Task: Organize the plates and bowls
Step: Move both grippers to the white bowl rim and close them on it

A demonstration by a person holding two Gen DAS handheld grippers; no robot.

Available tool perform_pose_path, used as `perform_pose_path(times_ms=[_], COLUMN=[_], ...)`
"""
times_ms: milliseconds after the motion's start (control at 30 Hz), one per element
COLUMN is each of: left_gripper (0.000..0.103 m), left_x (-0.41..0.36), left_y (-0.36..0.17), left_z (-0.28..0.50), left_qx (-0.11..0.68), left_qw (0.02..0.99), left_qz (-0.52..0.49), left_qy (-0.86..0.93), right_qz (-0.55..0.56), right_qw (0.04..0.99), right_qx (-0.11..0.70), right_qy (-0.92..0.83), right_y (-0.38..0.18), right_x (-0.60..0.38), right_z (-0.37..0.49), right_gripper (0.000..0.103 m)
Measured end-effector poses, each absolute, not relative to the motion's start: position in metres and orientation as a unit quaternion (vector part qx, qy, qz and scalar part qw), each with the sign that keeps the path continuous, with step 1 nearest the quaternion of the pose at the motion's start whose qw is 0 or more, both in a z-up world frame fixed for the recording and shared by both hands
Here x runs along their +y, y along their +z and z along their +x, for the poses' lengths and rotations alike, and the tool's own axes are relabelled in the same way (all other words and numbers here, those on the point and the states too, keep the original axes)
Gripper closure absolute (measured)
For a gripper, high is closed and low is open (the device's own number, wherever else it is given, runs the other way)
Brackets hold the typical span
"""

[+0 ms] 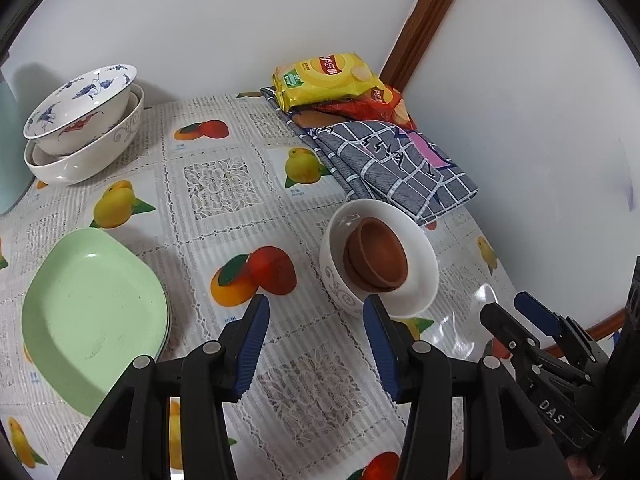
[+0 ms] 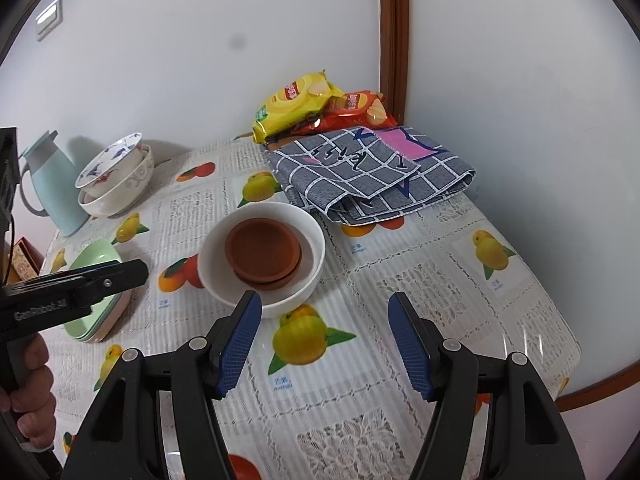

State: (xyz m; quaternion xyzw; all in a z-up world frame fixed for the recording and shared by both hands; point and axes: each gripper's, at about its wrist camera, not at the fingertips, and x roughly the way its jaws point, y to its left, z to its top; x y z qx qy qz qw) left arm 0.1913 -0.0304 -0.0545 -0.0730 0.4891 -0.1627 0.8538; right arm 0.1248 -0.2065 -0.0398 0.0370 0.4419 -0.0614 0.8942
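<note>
A white bowl (image 1: 420, 276) (image 2: 312, 240) stands mid-table with stacked brown bowls (image 1: 376, 258) (image 2: 262, 250) nested inside. A blue-patterned bowl (image 1: 80, 108) (image 2: 108, 160) sits inside a larger white bowl (image 1: 92, 156) (image 2: 120, 196) at the far left. Stacked green plates (image 1: 92, 304) (image 2: 96, 264) lie at the near left. My left gripper (image 1: 316, 344) is open and empty, just short of the white bowl. My right gripper (image 2: 324, 340) is open and empty, hovering near that bowl's front rim; it also shows in the left wrist view (image 1: 516, 320).
A folded grey checked cloth (image 1: 396, 164) (image 2: 372, 172) lies behind the white bowl, with yellow (image 1: 324, 80) (image 2: 296, 104) and red (image 2: 356, 110) snack bags at the back corner. A pale blue jug (image 2: 48, 184) stands far left. Walls bound the table behind and right.
</note>
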Motion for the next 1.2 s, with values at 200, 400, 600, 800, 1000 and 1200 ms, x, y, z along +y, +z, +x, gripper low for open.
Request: perform_pose_path(times_ms=[200,400,600,800,1000,1200], left_gripper=[0.056,0.056,0.057,0.058,0.058,0.058], left_x=[-0.032,-0.042,-0.049,-0.057,-0.065,-0.072], left_y=[-0.064,-0.071,-0.081,-0.096,-0.110,-0.121], left_z=[0.206,0.219,0.235,0.250,0.264,0.272], left_qx=[0.497,0.502,0.516,0.532,0.546,0.558], left_qw=[0.849,0.844,0.834,0.829,0.823,0.817], left_qz=[-0.074,-0.078,-0.090,-0.077,-0.058,-0.043], left_qy=[-0.164,-0.172,-0.171,-0.156,-0.148,-0.143], right_qz=[0.041,0.043,0.040,0.041,0.033,0.028], right_qw=[0.891,0.887,0.882,0.878,0.868,0.861], right_qx=[0.448,0.454,0.465,0.473,0.492,0.504], right_qy=[-0.067,-0.068,-0.064,-0.059,-0.055,-0.058], right_y=[-0.052,-0.066,-0.080,-0.092,-0.108,-0.117], right_x=[-0.212,-0.219,-0.219,-0.222,-0.224,-0.222], right_z=[0.141,0.157,0.175,0.189,0.202,0.211], right_gripper=[0.038,0.045,0.058,0.059,0.064,0.065])
